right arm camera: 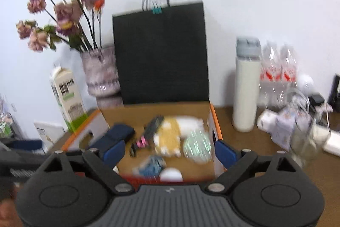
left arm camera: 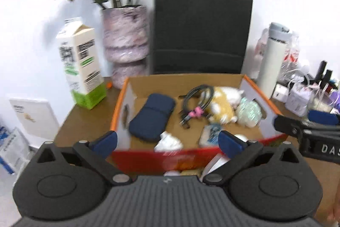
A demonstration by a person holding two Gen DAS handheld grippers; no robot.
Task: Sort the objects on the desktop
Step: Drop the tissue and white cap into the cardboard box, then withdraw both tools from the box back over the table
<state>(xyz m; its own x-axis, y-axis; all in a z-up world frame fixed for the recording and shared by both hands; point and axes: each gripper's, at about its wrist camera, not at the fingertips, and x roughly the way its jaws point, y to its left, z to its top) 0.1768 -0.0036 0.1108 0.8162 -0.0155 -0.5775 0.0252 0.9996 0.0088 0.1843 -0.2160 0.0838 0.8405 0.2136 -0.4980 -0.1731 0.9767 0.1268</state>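
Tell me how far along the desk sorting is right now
Well along, it seems. The cardboard box already holds a navy case, a cable bundle, a yellow plush toy and some small packets. In hand: nothing; the left tool and right tool are both open and empty. Left: clutter beside the white bottle, plus the milk carton, if they belong in the sort.

White letters "DAS" stand on the right gripper (left arm camera: 314, 137).
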